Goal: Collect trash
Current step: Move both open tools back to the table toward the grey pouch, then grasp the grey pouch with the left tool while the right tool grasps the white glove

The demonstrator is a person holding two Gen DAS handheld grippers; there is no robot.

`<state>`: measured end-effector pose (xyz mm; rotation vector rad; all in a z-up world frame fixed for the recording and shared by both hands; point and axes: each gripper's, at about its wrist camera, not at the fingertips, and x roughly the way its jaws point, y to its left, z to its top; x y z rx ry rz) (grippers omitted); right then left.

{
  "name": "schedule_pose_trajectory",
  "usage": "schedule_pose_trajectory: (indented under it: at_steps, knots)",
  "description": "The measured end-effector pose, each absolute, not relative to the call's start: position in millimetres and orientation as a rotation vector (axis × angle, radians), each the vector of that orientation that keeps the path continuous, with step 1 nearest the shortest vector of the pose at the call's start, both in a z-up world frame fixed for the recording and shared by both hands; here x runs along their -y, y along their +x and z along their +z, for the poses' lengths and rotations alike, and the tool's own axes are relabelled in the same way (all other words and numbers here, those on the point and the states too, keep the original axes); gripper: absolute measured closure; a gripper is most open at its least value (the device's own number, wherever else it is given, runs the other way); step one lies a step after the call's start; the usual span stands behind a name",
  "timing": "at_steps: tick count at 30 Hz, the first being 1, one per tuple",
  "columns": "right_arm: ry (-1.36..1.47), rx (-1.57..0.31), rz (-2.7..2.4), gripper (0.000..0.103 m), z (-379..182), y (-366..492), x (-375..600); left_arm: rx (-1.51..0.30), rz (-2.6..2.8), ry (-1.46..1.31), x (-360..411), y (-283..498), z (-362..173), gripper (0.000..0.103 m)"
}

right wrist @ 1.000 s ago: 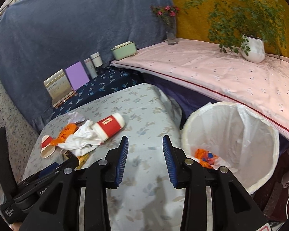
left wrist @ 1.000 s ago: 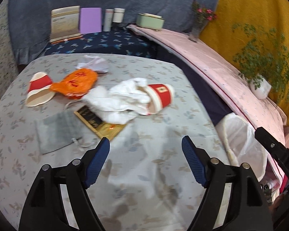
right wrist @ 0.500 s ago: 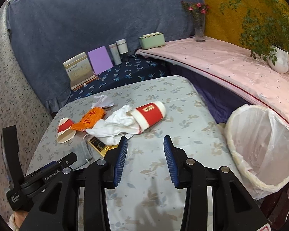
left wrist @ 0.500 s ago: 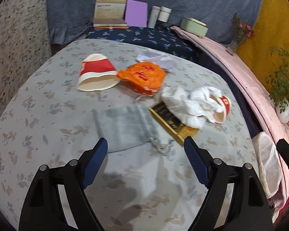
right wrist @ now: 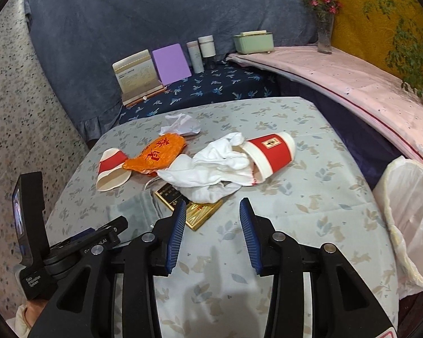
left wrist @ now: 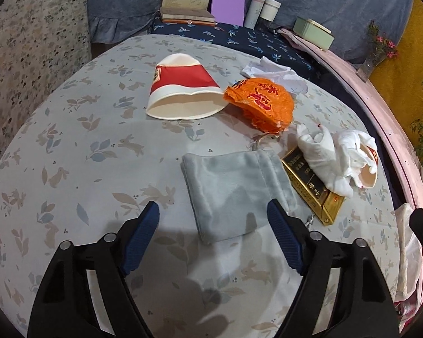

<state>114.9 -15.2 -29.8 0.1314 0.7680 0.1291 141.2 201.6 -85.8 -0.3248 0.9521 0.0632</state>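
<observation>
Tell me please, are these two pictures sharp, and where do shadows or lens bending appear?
Left wrist view: sharp; the left gripper casts soft shadows on the grey pouch; table edge bows strongly. Right wrist view: also sharp; pink shelf curves, corners are black, bin liner looks bright.

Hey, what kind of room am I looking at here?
Probably a lived-in home room: a cloth-covered table strewn with trash, a lined bin beside it, books and a potted plant behind.
</observation>
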Motion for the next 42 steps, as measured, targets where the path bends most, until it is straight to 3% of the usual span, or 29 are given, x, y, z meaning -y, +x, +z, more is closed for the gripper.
schedule_pose_trajectory:
  at_steps: [6,8,10,29,31,33,42]
  knots:
    - [0.125,-0.795,0.144,0.064,-41.6,134.4,1.3,-0.978,0.019,-0.314,-198.2,153.2,-93.4,0.062]
    - [0.123,-0.802,0.149,0.064,-44.8,141.0,-2.2,-0.986,-0.009,-0.315,-197.2,156.6,-94.0,0.089]
    - [0.122,-0.807,0.154,0.064,-47.5,147.1,-5.7,-0.985,-0.034,-0.327,-197.2,159.1,-92.9,0.097]
    - [0.116,-0.849,0.179,0.064,-76.4,194.8,-35.2,-0.932,-0.078,-0.324,-195.4,163.5,-72.5,0.099]
    - [0.112,-0.845,0.175,0.076,-76.3,198.3,-34.9,-0.926,-0.081,-0.322,-195.1,161.9,-70.2,0.099]
    - [0.112,-0.843,0.175,0.099,-74.6,200.1,-32.4,-0.92,-0.086,-0.32,-193.6,160.2,-66.8,0.099]
    - [0.154,-0.73,0.152,0.1,-31.8,173.2,0.3,-0.87,-0.125,-0.308,-177.0,145.7,-40.6,0.099]
